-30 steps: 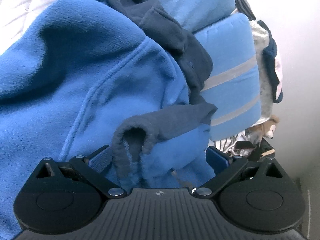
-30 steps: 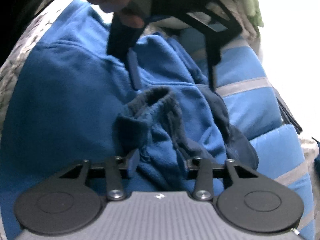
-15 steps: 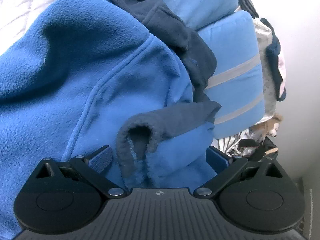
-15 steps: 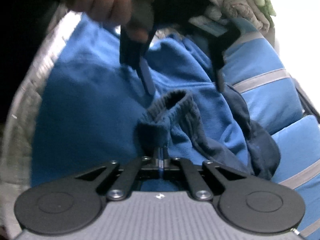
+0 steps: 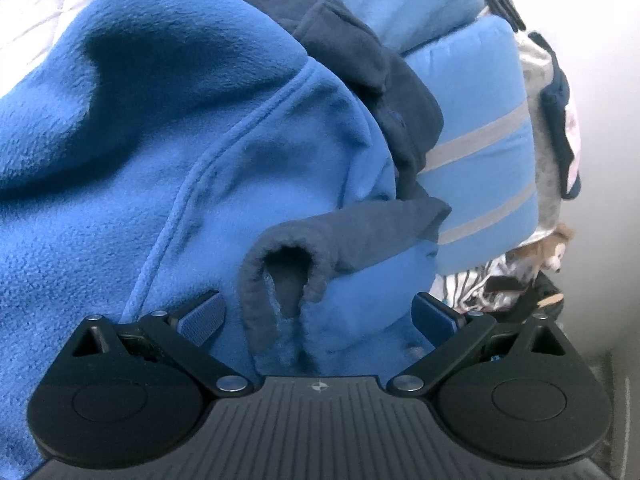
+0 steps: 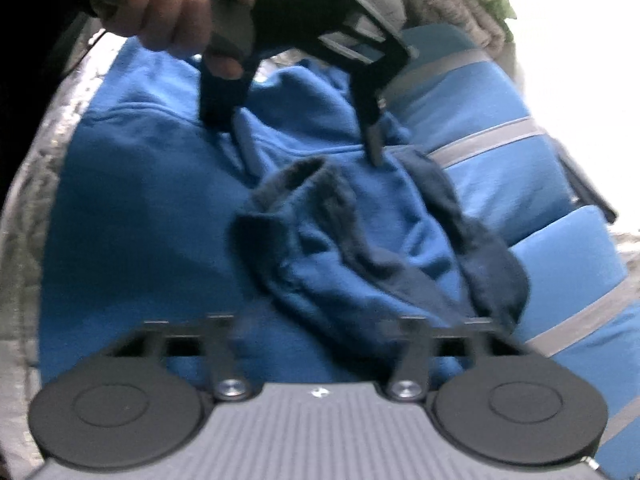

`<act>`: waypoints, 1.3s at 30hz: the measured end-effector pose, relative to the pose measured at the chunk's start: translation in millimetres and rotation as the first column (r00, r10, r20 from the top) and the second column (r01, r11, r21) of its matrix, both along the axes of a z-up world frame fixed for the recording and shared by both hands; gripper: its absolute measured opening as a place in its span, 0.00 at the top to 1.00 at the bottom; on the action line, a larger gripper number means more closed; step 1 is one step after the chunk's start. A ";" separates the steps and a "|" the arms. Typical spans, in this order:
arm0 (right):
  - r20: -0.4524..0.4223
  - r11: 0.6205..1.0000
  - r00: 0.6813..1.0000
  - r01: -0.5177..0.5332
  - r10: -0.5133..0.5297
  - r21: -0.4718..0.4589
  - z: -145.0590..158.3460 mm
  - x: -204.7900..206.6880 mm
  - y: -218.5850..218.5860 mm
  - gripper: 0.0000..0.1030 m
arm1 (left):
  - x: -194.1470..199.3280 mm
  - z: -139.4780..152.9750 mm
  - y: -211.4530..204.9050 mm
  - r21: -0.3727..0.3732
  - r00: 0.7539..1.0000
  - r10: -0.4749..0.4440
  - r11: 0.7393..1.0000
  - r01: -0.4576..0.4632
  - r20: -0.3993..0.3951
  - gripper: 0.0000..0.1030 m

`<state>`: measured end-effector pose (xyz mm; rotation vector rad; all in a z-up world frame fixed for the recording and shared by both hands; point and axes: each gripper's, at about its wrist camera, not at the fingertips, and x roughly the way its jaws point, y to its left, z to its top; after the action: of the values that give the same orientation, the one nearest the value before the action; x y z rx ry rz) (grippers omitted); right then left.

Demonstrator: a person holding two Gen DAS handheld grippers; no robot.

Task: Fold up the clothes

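Note:
A blue fleece jacket (image 5: 140,168) with dark navy trim lies bunched on a quilted surface. Its sleeve ends in a dark navy cuff (image 5: 280,276) that lies between the fingers of my left gripper (image 5: 318,312), which is open wide and hovers just over the fleece. In the right wrist view the same cuff (image 6: 296,184) lies ahead of my right gripper (image 6: 316,322), which is open with blue fleece between its fingers. The left gripper (image 6: 308,148) shows there too, held by a hand, its fingers straddling the fleece beyond the cuff.
Stacked light-blue cushions with grey stripes (image 5: 476,152) stand to the right of the jacket. More clothes and a plush toy (image 5: 552,252) lie beyond them by a white wall. A grey quilted cover (image 6: 36,184) edges the left side. Pale folded clothes (image 6: 460,4) sit at the back.
My right gripper was shut on the sleeve cuff half a second ago; it has opened and let go, and the cuff now lies farther ahead. The left gripper has barely moved.

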<state>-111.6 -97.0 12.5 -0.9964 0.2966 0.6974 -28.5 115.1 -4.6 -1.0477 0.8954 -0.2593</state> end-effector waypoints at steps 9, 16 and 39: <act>0.048 0.999 0.999 -0.010 0.012 -0.031 -7.9 -0.7 7.1 0.03 | -1.9 -7.6 12.2 -0.124 0.996 0.088 0.988 -0.089 -0.015 0.13; 0.067 0.999 0.998 -0.017 0.019 -0.039 -11.7 -4.0 11.1 0.00 | 4.4 -13.4 9.3 -0.093 0.995 0.082 0.992 -0.087 -0.053 0.51; 0.141 0.998 0.989 0.043 -0.036 -0.046 -14.2 30.3 21.0 0.11 | -10.1 55.4 -20.6 0.442 0.949 -0.112 0.896 -0.032 0.295 0.86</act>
<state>-81.4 -76.0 -1.7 -1.0781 0.2108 0.5827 -38.6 94.4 50.8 -0.5418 0.6438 -0.2340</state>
